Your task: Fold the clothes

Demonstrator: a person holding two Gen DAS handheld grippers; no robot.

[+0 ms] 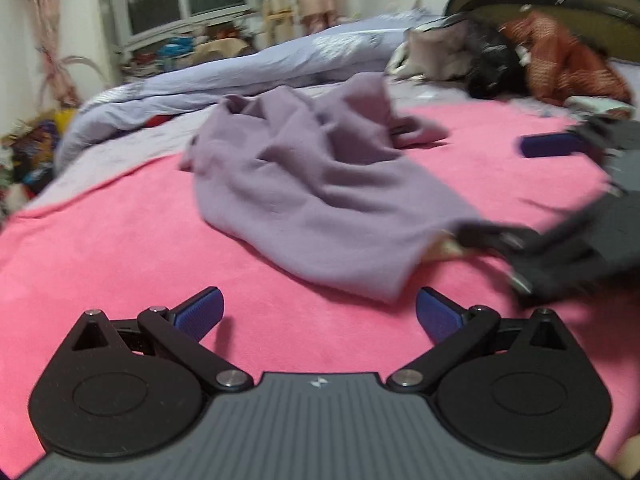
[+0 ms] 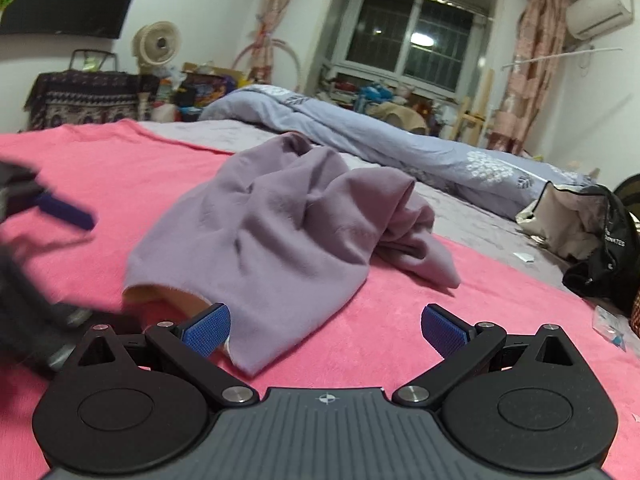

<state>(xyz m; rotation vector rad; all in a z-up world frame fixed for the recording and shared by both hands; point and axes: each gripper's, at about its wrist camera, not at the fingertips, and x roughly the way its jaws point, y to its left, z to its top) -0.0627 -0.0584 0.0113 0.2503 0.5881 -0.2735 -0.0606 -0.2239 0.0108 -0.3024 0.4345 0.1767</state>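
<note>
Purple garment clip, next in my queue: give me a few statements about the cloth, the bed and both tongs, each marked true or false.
1. The purple garment lies crumpled on the pink blanket. True.
2. The left tongs are clamped on the garment. False: they are open, with only blanket between the pads.
3. The right tongs are open, with the garment's near edge between their pads. True.
4. The garment is already folded into a neat rectangle. False: it is bunched and creased.
5. A pale blue duvet lies heaped behind the garment. True.
6. The duvet covers the garment. False: the garment lies uncovered in front of it.
</note>
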